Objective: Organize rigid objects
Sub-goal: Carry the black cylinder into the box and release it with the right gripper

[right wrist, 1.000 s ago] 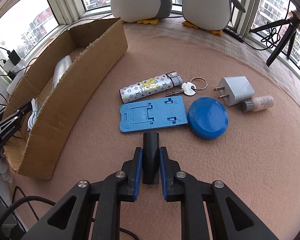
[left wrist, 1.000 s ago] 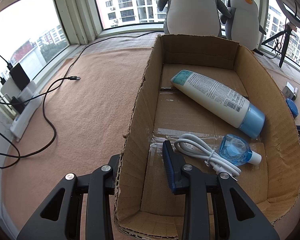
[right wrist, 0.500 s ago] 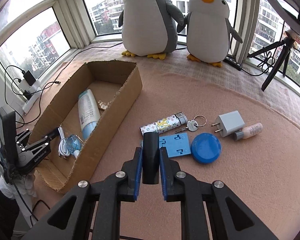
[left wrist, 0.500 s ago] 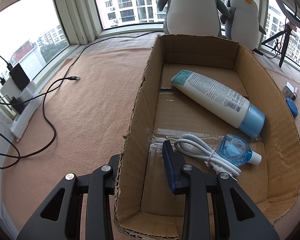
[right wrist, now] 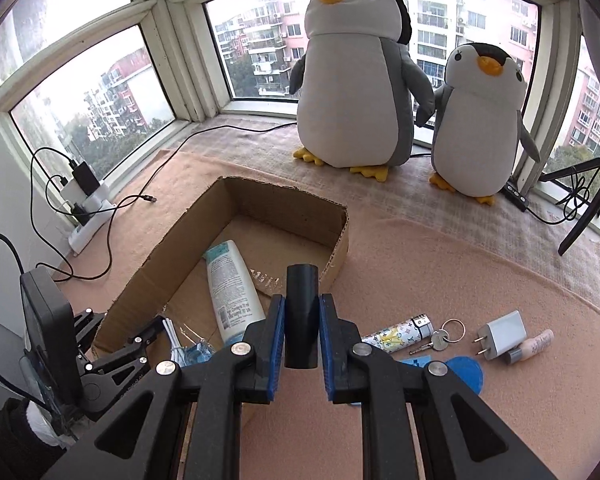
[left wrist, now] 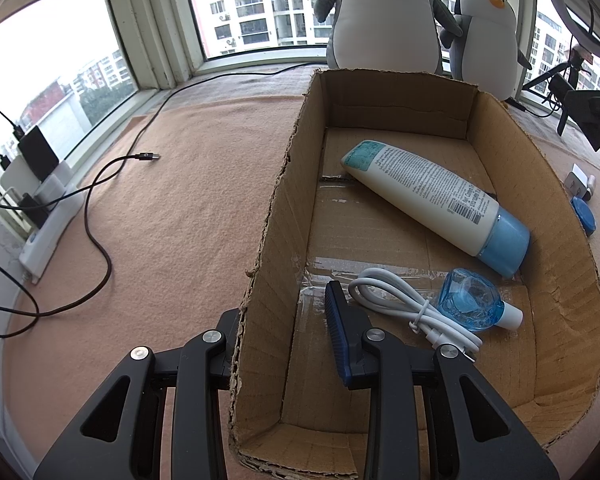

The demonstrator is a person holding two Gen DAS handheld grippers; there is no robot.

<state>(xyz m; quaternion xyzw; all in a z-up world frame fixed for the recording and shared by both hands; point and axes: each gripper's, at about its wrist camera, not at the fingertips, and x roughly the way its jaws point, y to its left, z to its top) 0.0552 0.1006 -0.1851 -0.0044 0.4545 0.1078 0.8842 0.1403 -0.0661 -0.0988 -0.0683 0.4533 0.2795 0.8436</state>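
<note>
Peach carpet [right wrist: 440, 264] under bay windows; right gripper [right wrist: 302, 336] clenched on a black tube [right wrist: 301, 316] above the cardboard box's [left wrist: 276, 216] edge; left gripper [left wrist: 284, 344] clamps the box's left wall; lotion tube [left wrist: 432, 196], white cable [left wrist: 404, 308] lie inside.

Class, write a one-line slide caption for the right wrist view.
Right gripper holds a black cylinder above the cardboard box, two plush penguins behind.
</note>
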